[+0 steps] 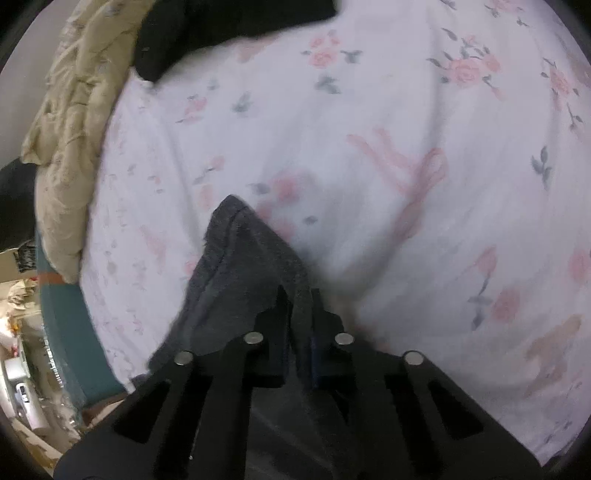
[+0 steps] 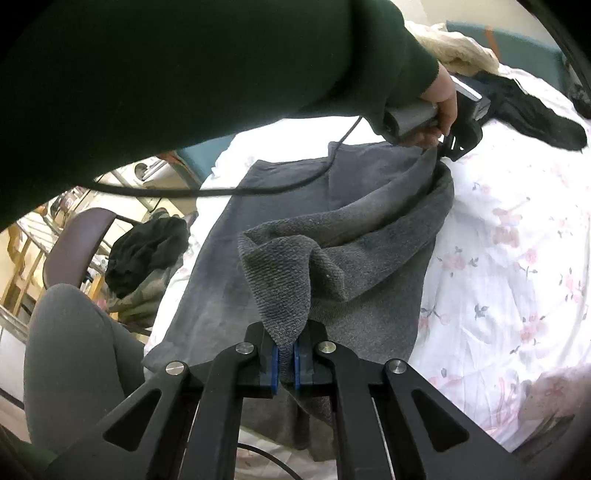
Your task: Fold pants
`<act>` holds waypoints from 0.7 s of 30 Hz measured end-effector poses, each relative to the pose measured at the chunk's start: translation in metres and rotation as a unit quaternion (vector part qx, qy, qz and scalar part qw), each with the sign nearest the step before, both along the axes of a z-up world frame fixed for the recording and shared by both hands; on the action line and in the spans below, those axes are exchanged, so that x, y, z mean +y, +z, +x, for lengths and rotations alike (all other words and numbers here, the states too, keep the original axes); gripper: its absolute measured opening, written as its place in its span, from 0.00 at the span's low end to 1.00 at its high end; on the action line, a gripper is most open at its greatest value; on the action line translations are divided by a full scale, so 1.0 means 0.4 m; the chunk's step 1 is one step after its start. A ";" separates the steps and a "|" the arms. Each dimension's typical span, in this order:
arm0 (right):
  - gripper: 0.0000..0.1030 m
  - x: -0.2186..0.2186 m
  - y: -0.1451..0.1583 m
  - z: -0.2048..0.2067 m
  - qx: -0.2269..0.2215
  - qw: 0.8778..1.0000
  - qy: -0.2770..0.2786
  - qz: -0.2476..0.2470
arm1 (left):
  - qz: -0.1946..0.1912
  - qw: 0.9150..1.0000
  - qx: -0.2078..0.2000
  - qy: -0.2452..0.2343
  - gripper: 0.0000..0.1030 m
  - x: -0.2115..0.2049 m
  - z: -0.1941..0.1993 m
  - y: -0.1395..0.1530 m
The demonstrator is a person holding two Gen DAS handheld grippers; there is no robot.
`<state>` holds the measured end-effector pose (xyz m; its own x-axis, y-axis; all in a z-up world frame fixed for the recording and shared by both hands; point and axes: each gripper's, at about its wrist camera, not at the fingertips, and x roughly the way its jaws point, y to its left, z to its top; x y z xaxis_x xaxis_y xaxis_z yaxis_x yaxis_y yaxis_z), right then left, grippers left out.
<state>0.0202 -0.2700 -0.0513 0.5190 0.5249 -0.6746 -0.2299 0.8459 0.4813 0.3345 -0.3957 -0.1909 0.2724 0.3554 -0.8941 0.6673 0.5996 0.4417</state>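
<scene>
Grey pants (image 2: 295, 206) lie on a flowered bedsheet (image 2: 517, 258), partly folded over themselves. My right gripper (image 2: 286, 343) is shut on a ribbed grey edge of the pants, lifted off the bed at the near end. At the far end my left gripper (image 2: 448, 149), held by a hand in a dark green sleeve, pinches another corner. In the left wrist view the left gripper (image 1: 299, 314) is shut on a peak of the grey pants (image 1: 236, 258), which stands up between its fingers above the sheet (image 1: 369, 110).
A black garment (image 1: 207, 29) and a beige blanket (image 1: 74, 122) lie at the far side of the bed. Another dark garment (image 2: 147, 251) sits at the bed's left edge near a chair (image 2: 77, 240). A black cable (image 2: 221, 190) hangs across the pants. The person's grey-clad leg (image 2: 74, 350) is at lower left.
</scene>
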 end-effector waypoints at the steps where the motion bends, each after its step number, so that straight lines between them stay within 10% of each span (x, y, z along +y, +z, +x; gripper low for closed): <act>1: 0.04 0.002 0.002 -0.005 -0.003 1.000 0.001 -0.002 | -0.007 1.000 -0.001 0.003 0.05 0.011 0.002 0.017; 13: 0.04 0.151 0.102 -0.055 -0.081 0.992 0.087 -0.045 | -0.122 0.988 -0.051 0.076 0.04 0.259 0.019 0.287; 21: 0.04 0.311 0.160 -0.059 -0.115 0.973 0.187 -0.067 | -0.223 0.958 -0.058 0.169 0.04 0.573 0.045 0.397</act>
<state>-0.0033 -0.1456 0.0127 0.4545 0.6210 -0.6386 -0.6225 0.7342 0.2710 0.3524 -0.1665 -0.0323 0.3160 0.0302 -0.9483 0.3631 0.9195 0.1502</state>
